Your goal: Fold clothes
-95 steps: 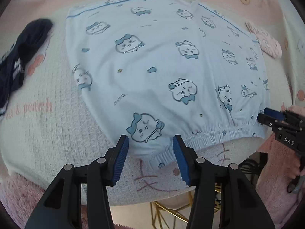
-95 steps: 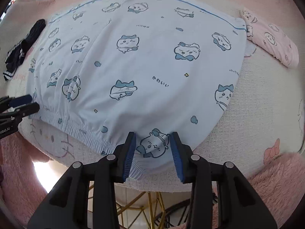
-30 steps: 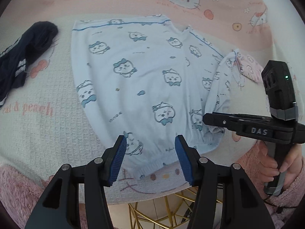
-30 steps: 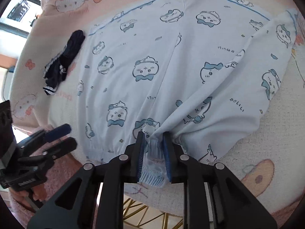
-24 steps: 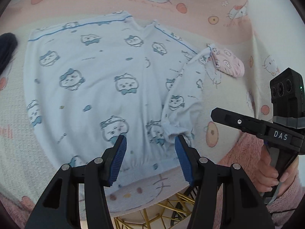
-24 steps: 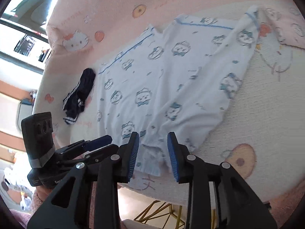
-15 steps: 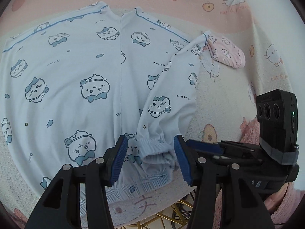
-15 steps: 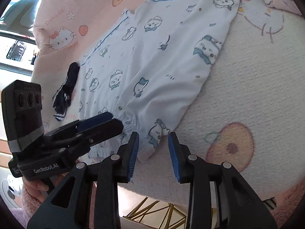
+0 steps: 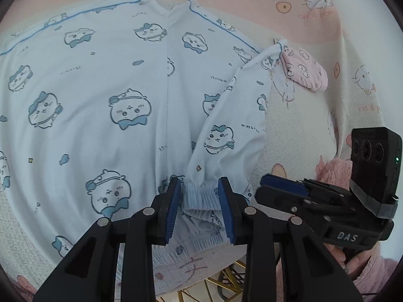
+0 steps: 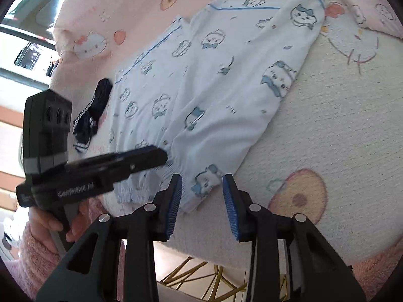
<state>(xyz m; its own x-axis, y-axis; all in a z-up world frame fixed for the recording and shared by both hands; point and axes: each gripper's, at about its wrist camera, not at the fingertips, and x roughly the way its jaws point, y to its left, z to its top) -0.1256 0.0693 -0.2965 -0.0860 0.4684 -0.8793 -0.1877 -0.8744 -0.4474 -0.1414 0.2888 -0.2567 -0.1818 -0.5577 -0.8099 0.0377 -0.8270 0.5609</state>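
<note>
Here your left gripper [image 9: 199, 209] has its blue fingers [image 9: 172, 209] on either side of the gathered cuff [image 9: 200, 192] of the pale blue pyjama garment [image 9: 100, 88], and they are closing; the cuff sits between the pads, but you cannot tell yet whether both pads press on it. That cuff ends a part of the garment folded in over the rest, and it lies on the elastic hem at the near edge of the table [image 9: 302, 115], which wears a cream and pink cartoon-cat cover. The garment itself spreads flat from the near edge toward the far edge, cat faces up, with a blue piping line along its far side. Your right gripper [image 10: 201, 201] hovers just off the folded part's near corner with its fingers [image 10: 230, 206] spread, nothing pinched (the cloth corner shows in the gap but neither pad touches it). In the left wrist view it sits just right of your left one, held by a hand [image 9: 352, 261] in a fluffy pink sleeve [image 9: 377, 276]. A small pink printed garment [image 9: 302, 71] lies toward the far right corner, touching the blue garment's tip. A dark navy item [image 10: 93, 110] rests beside the garment toward the left edge.
</note>
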